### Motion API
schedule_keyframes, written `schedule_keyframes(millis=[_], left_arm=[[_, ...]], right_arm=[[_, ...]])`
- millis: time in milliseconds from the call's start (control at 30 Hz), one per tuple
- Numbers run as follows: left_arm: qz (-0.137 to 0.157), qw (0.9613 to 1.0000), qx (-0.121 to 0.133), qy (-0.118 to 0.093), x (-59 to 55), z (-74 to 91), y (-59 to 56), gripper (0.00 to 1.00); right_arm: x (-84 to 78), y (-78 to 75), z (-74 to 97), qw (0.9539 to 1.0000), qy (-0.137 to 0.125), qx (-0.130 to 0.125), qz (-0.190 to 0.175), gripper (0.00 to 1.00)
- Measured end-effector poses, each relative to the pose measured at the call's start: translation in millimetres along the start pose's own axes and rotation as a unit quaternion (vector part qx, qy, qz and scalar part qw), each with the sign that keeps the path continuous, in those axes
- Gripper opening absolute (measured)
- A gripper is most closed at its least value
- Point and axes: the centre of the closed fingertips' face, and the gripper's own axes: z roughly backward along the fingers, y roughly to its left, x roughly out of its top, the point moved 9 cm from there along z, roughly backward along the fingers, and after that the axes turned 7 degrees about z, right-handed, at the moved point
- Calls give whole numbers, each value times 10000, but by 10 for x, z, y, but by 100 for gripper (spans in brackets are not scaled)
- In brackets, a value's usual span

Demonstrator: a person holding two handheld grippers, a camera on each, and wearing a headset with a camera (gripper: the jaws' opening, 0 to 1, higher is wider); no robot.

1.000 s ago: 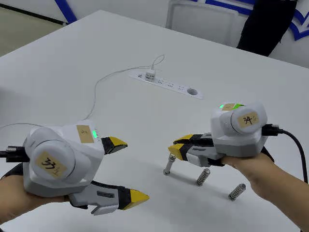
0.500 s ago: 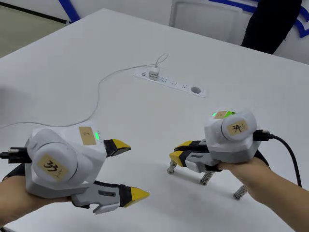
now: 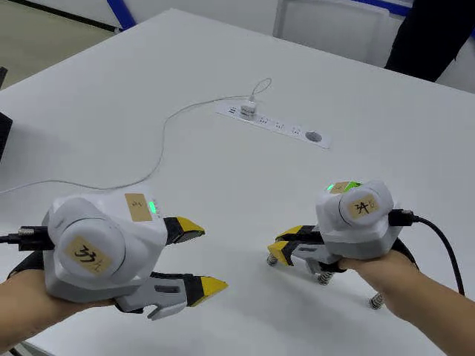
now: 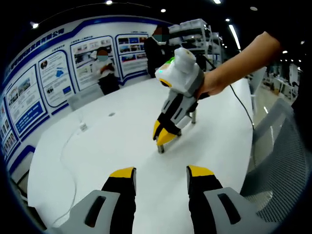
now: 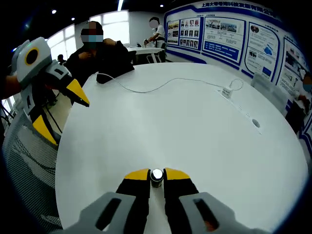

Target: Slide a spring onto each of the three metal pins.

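Clamping pin (image 5: pixel 156 177) top: right hand-held gripper (image 5: pixel 156 171); left hand-held gripper (image 4: pixel 161 171) wide apart, empty.

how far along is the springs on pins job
Looks done: a spring and a second spring stand upright behind the right gripper, likely already on pins. In hand: that gripper is shut on the third metal pin; whether it carries a spring is hidden. The left gripper is open, empty. Left: probably that last pin.
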Motion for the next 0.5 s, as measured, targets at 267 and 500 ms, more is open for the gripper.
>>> schedule_keyframes(millis=[267,500], left_arm=[[3,9999,86,100,-14,40,-15,36],[-5,9998,42,192,19,47,-21,39]], right_arm=[[7,6,4,10000,3,3,-15,11],[27,29,117,10000,-41,-32,10,18]])
